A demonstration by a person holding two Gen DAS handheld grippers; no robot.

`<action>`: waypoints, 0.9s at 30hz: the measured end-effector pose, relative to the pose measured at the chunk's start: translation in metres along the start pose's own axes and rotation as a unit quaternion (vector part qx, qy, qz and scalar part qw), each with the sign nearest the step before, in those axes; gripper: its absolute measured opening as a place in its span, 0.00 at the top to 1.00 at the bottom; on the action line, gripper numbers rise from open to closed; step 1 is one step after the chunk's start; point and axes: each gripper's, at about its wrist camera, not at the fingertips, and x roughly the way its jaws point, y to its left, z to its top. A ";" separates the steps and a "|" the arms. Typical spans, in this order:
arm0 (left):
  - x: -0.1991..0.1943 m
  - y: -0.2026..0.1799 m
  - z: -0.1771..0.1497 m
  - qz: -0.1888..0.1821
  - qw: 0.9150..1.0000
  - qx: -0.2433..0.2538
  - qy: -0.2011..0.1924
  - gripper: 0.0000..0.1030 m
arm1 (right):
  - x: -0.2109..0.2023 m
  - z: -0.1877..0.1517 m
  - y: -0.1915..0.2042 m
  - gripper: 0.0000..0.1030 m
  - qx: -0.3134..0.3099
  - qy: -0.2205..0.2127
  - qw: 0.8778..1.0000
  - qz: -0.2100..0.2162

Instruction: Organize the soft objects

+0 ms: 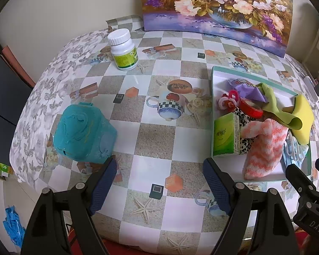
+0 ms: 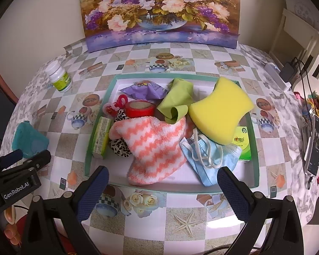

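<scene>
two grippers hang released over checkered surface (image 1: 151, 140), nothing held. soft objects heaped in shallow tray (image 2: 100, 127): striped sock (image 2: 153, 146) draped over near side, yellow sponge (image 2: 219, 114) propped on tissue pack, blue mask (image 2: 210, 157) beside. right gripper (image 2: 162, 193) faces tray, fingers parted, likely finished. left gripper (image 1: 159, 187) parted beside teal box (image 1: 83, 131), hard item seemingly left out.

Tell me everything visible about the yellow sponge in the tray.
The sponge is a thick, bright yellow foam block with a waisted outline and rounded corners, dry-looking and unmarked. It lies tilted at the right of the tray, atop the pile, propped rather than flat. Its lower edge overlaps the blue mask and the green tissue pack; the green cloth lies just to its left. Neither gripper touches it.
</scene>
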 end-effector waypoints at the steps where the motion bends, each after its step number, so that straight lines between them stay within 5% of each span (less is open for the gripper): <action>1: 0.000 0.000 0.000 0.001 1.000 0.000 0.001 0.19 | 0.000 0.000 0.000 0.00 0.000 0.000 1.000 0.000; 27: 0.007 0.002 -0.001 -0.004 1.000 -0.005 0.022 0.19 | 0.003 0.000 0.001 0.00 -0.003 0.004 1.000 -0.004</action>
